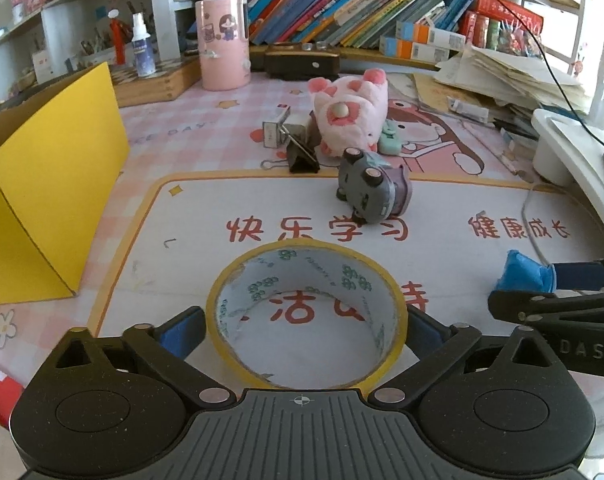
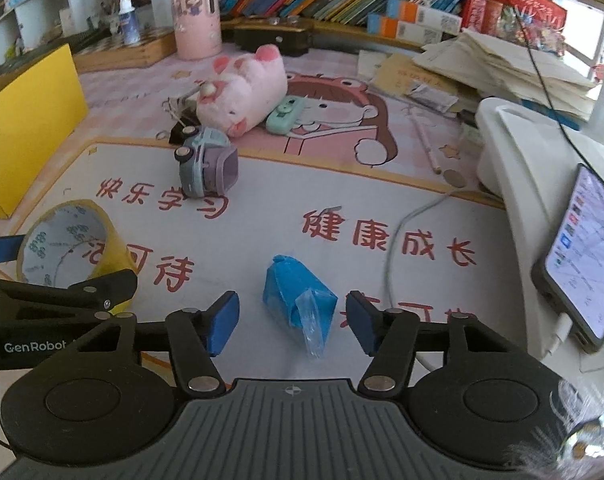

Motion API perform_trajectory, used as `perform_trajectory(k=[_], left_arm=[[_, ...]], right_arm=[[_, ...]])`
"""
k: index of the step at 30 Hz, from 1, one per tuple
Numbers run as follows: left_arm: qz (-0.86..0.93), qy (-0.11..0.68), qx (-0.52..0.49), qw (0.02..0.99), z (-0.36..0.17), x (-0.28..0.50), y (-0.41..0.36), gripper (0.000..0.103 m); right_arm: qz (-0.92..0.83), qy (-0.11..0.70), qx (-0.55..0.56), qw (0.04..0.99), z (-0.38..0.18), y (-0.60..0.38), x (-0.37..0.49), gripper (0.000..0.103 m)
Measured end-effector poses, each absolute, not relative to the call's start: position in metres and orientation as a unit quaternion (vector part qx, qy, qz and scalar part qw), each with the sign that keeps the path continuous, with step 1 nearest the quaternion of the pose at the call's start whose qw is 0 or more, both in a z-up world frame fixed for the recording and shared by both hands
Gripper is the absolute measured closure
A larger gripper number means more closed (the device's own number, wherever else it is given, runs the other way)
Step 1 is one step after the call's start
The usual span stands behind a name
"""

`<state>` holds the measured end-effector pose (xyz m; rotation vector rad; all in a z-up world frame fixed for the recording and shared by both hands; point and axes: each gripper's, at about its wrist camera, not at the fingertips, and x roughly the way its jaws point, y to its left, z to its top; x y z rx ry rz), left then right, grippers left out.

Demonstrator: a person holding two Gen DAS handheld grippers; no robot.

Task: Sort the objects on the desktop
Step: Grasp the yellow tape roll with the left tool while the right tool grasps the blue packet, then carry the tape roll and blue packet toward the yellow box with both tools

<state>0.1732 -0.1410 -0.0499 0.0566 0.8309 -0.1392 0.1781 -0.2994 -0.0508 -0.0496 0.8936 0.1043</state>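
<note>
Both grippers straddle their targets on the desk mat [image 1: 442, 208]: the left gripper [image 1: 306, 330] stands wide around the yellow tape roll [image 1: 304, 312], nearest the front edge, and the right gripper [image 2: 291, 320], jaws partly drawn in with gaps still showing, brackets the blue wrapped packet [image 2: 295, 294] just right of that roll. A good grip probably needs each pad squared against its object's sides before squeezing, gently on the soft packet. Whether the left pads touch the roll is unclear, and the yellow box [image 1: 41, 200] is cut off, its inside hidden.
</note>
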Motion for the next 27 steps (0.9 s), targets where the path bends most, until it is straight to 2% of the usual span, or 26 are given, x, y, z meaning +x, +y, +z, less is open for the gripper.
perform_trajectory(k=[3, 5, 6, 18, 27], left_arm=[[-0.068, 0.403, 0.029, 0.912, -0.05, 0.173, -0.142, 0.011], [-0.066, 0.405, 0.025, 0.912, -0.049, 0.172, -0.141, 0.011], [-0.062, 0.404, 0.021, 0.912, -0.048, 0.171, -0.139, 0.011], [-0.002, 0.368, -0.037, 0.929, -0.023, 0.141, -0.112, 0.011], [0.058, 0.35, -0.065, 0.933, -0.014, 0.104, -0.082, 0.011]], right_arm=[[0.058, 0.442, -0.025, 0.895, -0.055, -0.3, 0.182, 0.065], [0.066, 0.44, -0.024, 0.895, -0.056, -0.3, 0.184, 0.077], [0.071, 0.438, -0.026, 0.896, -0.056, -0.299, 0.184, 0.078], [0.148, 0.375, -0.012, 0.915, -0.031, -0.288, 0.175, 0.079], [0.232, 0.355, -0.048, 0.904, -0.022, -0.247, 0.155, 0.079]])
